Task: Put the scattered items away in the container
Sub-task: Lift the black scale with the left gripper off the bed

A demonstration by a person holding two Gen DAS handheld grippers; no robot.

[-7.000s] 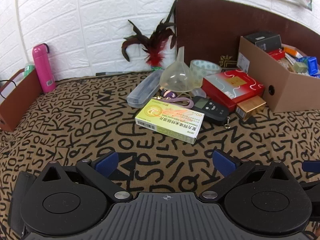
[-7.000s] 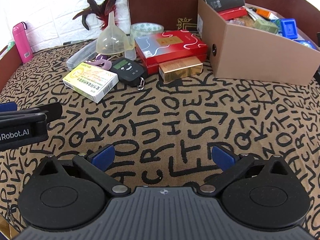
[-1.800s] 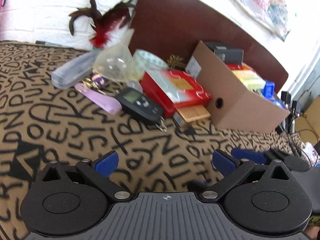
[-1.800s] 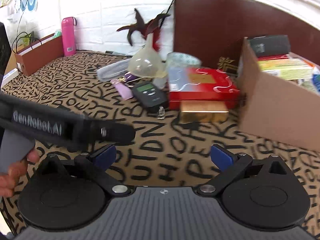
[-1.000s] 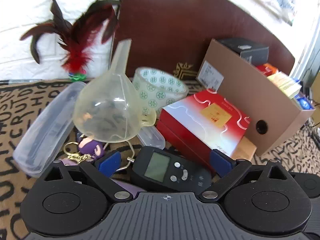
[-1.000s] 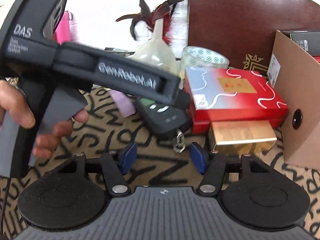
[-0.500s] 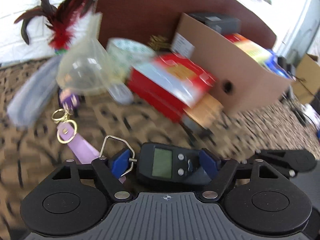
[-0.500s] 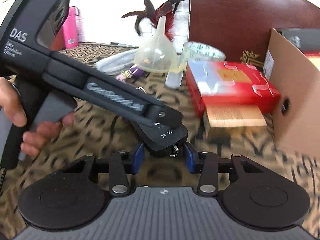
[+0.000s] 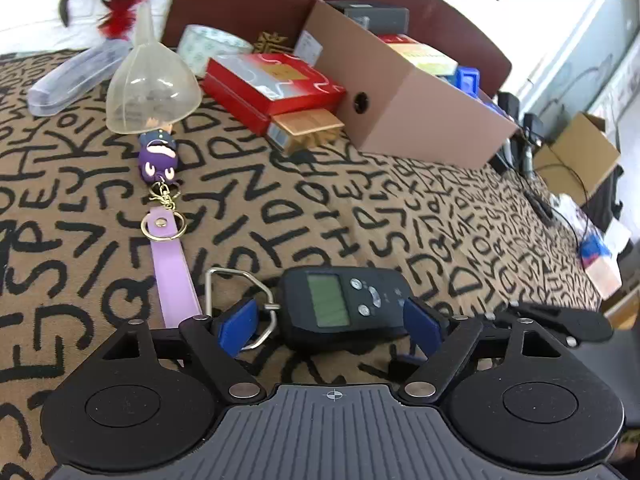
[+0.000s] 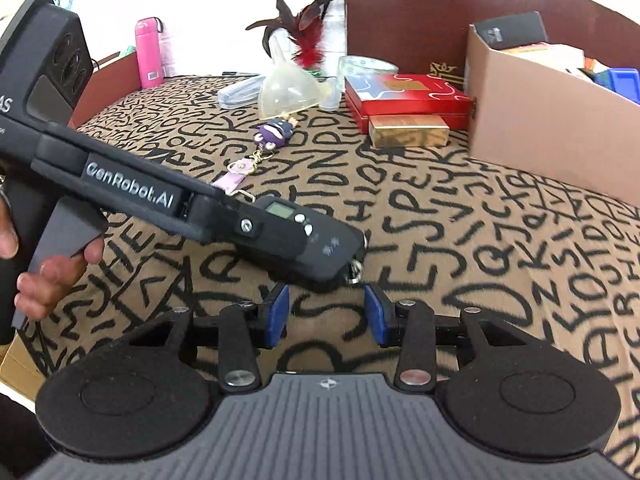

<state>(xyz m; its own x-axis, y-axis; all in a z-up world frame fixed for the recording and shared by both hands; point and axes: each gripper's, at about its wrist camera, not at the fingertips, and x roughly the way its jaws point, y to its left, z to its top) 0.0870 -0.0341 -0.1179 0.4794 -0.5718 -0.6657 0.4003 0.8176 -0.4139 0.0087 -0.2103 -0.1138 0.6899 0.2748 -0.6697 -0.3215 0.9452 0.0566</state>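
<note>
A black digital hand scale (image 9: 340, 304) with a green screen and a metal loop lies on the letter-print cloth between the fingers of my left gripper (image 9: 330, 322). The jaws stand a little apart from its sides. In the right wrist view the left gripper (image 10: 256, 236) sits over the scale (image 10: 316, 244). My right gripper (image 10: 325, 314) is partly open and empty, just short of the scale's hook end. The cardboard box (image 9: 404, 100) holding several items stands at the back right; it also shows in the right wrist view (image 10: 548, 120).
A purple figure keychain with a lilac strap (image 9: 168, 236), a clear funnel (image 9: 154, 84), a tape roll (image 9: 208, 46), a red box (image 9: 276, 80), a gold box (image 9: 308, 124) and a clear case (image 9: 72, 78) lie on the cloth. A pink bottle (image 10: 148, 52) stands far left.
The left gripper carried the scale back from the pile toward the front of the cloth, and its jaws have opened off it. The right gripper has widened slightly and backed away.
</note>
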